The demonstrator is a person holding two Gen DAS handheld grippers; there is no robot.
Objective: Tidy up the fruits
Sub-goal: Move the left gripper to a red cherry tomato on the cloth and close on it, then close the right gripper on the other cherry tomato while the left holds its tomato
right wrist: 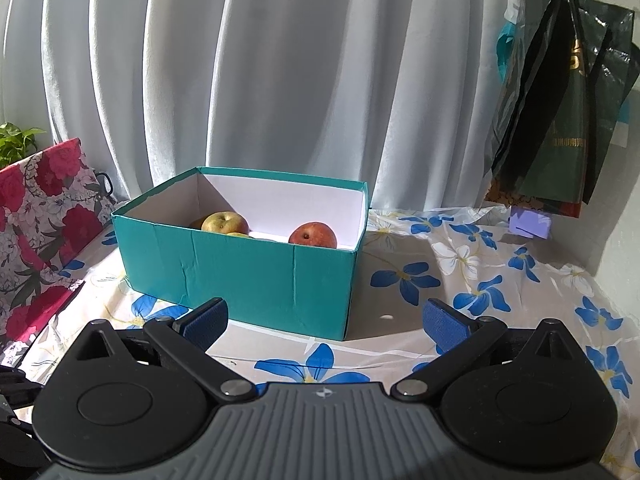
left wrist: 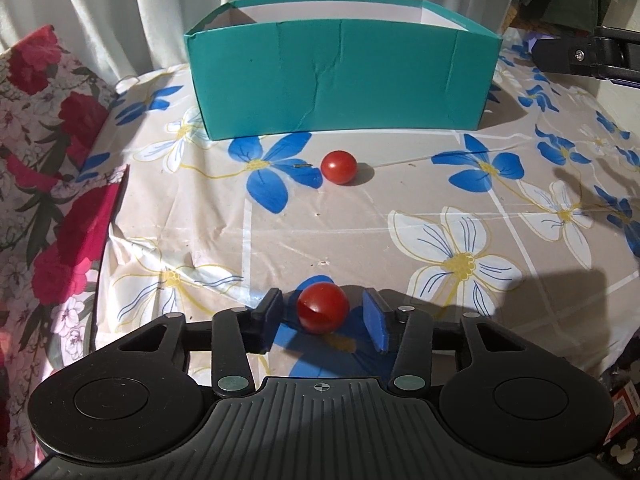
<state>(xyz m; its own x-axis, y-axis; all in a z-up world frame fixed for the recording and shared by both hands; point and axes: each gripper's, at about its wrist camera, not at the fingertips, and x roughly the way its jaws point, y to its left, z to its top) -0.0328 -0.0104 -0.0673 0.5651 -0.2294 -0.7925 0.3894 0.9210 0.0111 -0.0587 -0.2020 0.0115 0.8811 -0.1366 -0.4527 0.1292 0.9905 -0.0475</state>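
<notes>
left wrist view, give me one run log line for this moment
left hand-held gripper: open around near tomato | far tomato: on tablecloth | box: behind | right hand-held gripper: open

A pale curtain (right wrist: 280,80) hangs in deep folds behind the table and fills the back of the room. The table wears a beige plastic tablecloth (left wrist: 360,232) printed with blue and white flowers, creased and sunlit, with hard shadows at its right edge. At the table's left edge stands a red floral cushion (right wrist: 36,216), green leaves (right wrist: 18,142) above it. Dark bags (right wrist: 560,112) hang over the far right corner.
</notes>
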